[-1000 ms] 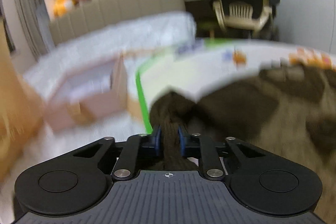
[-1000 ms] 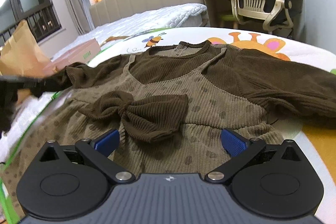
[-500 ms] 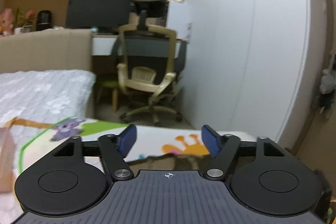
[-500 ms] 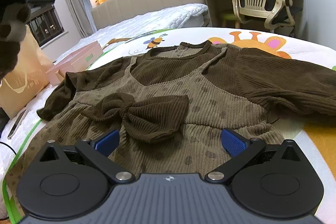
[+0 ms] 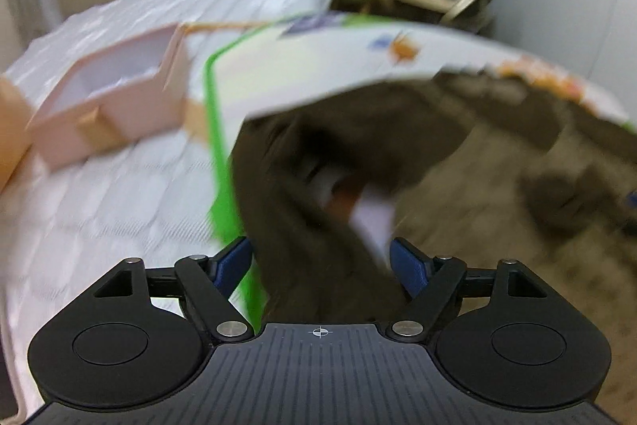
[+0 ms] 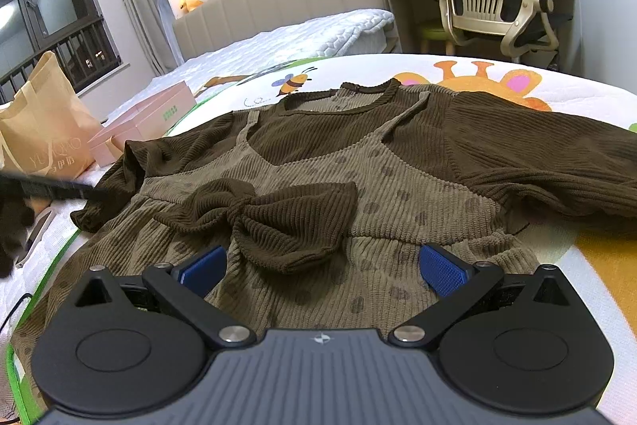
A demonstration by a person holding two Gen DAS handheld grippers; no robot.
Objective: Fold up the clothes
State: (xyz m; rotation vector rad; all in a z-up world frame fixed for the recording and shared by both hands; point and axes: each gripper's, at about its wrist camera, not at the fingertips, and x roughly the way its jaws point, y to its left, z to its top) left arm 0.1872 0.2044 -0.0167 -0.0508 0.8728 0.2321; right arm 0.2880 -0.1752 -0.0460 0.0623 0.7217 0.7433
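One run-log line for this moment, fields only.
garment: brown dress flat on mat | left tool: closing, sleeve between jaws, not pinched | right tool: open above skirt | fold: not started

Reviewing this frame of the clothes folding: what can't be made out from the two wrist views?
- Left wrist view: motion blur hides whether the closing left hand-held gripper touches the dark brown sleeve between its jaws.
- Left wrist view: the pale patch under that sleeve is too smeared to identify.
- Right wrist view: the dress hem is hidden behind the right hand-held gripper; its far sleeve is cut off by the frame edge.
- Right wrist view: the print on the pink box is too small to read.
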